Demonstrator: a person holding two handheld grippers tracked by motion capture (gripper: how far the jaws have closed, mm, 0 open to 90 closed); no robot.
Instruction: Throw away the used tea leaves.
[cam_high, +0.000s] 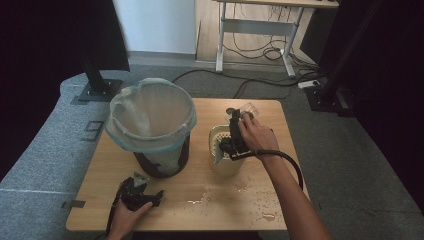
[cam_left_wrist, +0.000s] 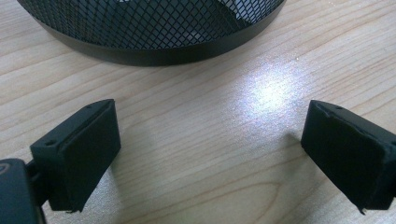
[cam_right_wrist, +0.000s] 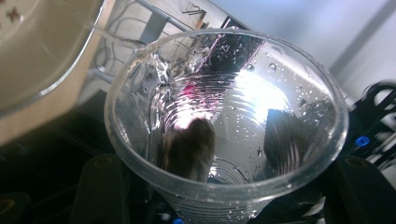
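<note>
Nearest, the left gripper (cam_high: 136, 192) rests spread on the desk (cam_high: 200, 210) beside the lined mesh bin (cam_high: 152, 127). Right gripper (cam_high: 239, 131) pinches a wet, apparently emptied plastic cup (cam_right_wrist: 226, 126) above the cream tub (cam_high: 220, 150); binning likely remains.

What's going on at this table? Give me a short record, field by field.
Right gripper: shut on clear plastic cup, held tipped above the cream tub
Cup: wet with droplets inside
Left gripper: open, resting low on the wooden table, nothing between its jaws
Bin: black mesh wastebasket with a plastic liner, standing left of the tub
Tabletop: water spills near the front edge
</note>
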